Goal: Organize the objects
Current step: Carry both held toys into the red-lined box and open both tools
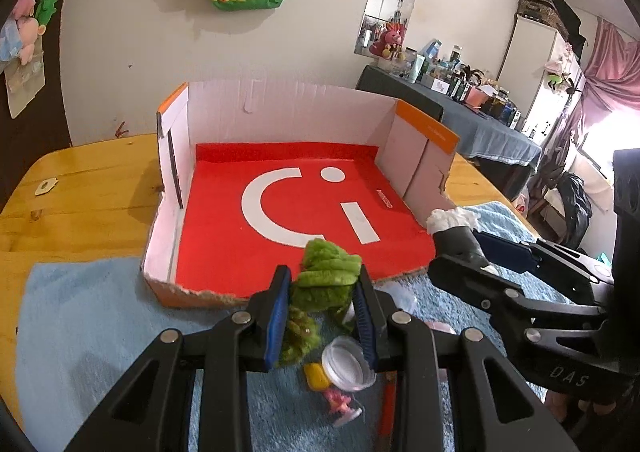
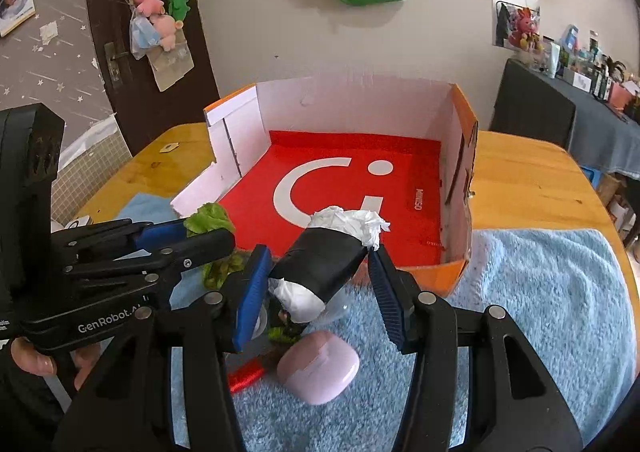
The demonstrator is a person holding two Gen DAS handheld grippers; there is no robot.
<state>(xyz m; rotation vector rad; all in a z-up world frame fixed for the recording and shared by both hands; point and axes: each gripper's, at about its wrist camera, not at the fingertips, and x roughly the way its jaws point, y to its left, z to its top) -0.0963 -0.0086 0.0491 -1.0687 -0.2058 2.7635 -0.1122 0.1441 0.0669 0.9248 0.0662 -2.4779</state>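
Left tongs [image 1: 322,316] clamped on green plush toy [image 1: 326,276]; right tongs [image 2: 316,284] clamped on black roll stuffed with white paper [image 2: 324,256]. Ahead of both: open red-floored box [image 1: 280,212]. Below tongs: blue towel [image 2: 540,292], pink case [image 2: 318,372], clear lid [image 1: 348,366].

Left gripper [image 1: 323,316]: black plastic frame, scissor-style linkage arms with triangular cut-outs, round silver rivets at the pivots. Fingers [image 1: 277,316] faced with ribbed blue pads. In the right wrist view its side bar carries white lettering "GenRobot.AI"; tall black block at the rear, about 9 o'clock.

Right gripper [image 2: 316,292]: same build, black frame, silver rivets, ribbed blue pads [image 2: 251,300]. In the left wrist view, at 4 o'clock, its bar shows embossed letters "DAS".

Bare fingertips of a hand [image 2: 32,362] wrap the left handle; no sleeve visible.
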